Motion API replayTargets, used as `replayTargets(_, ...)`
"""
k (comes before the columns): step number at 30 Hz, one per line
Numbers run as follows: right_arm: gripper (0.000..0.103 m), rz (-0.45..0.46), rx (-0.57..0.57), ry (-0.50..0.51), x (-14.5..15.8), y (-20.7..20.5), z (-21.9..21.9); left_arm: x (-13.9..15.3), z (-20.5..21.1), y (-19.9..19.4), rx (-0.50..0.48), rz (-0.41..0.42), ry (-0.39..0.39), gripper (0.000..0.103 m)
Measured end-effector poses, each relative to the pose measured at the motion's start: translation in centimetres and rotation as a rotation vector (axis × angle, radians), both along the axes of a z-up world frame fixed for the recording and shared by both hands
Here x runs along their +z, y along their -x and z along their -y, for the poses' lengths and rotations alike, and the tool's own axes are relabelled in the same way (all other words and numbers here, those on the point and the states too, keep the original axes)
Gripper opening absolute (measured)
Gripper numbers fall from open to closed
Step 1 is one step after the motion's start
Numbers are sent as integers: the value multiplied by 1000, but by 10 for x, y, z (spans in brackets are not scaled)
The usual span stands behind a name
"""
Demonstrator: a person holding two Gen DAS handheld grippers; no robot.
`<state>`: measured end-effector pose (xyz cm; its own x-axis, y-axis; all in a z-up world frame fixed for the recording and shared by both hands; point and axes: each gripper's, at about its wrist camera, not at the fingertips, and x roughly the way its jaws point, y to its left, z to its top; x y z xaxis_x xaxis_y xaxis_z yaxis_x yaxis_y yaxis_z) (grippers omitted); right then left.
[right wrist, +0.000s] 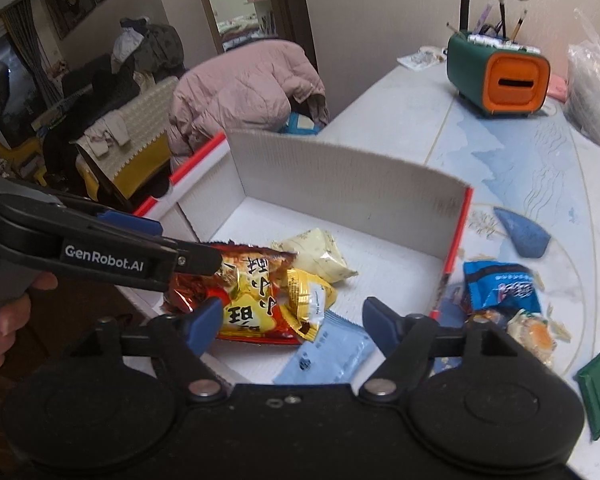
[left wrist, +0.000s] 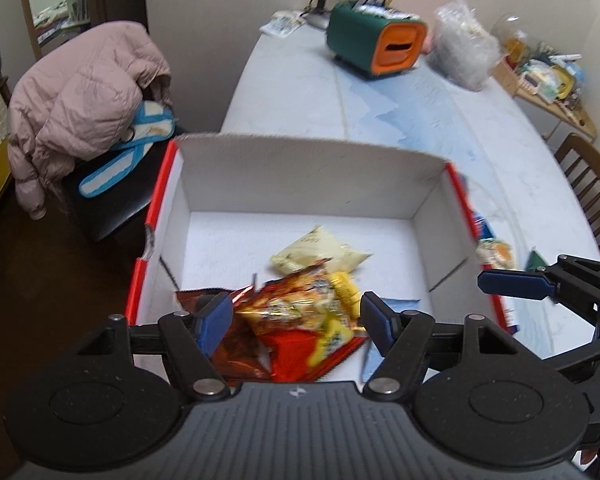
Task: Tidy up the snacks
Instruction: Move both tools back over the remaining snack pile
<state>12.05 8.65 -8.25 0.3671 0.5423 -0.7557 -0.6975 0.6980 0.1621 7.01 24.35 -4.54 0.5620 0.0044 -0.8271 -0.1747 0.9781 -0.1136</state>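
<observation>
Over the near edge of the white cardboard box (right wrist: 340,168), the left gripper (left wrist: 292,316) hangs with its blue pads spread wide and nothing pinched between them; the red-and-yellow snack bag (left wrist: 300,320) lies loose on the box floor beneath the gap, among a pale yellow packet (left wrist: 320,250), a small yellow packet (right wrist: 310,290) and a light blue wrapper (right wrist: 328,354). Further right, the right gripper (right wrist: 292,324) is likewise wide open and holds nothing. From its camera, the snacks still outside the box sit at about three o'clock, just past the red-edged right wall: a blue bag (right wrist: 500,286), with an orange-printed packet (right wrist: 534,334) touching it on the near side and a green bar (right wrist: 598,390) at about four o'clock. The blue bag's long axis seems to run roughly from ten to four. The right gripper looks clearly nearer, so the next pick probably falls to it, swinging rightward and approaching across the bag's short side.
</observation>
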Motion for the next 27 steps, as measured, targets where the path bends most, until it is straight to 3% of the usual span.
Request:
replayTargets(12, 99, 53, -29, -55, 33, 13, 55, 29, 55, 7, -99, 98, 16, 80)
replayTargets(24, 103, 110, -82, -28, 46, 18, 133, 28, 112, 1, -166, 132, 110, 87)
replayTargets(27, 103, 116, -100, -17, 45, 16, 155, 24, 126, -1, -178, 137, 134, 95)
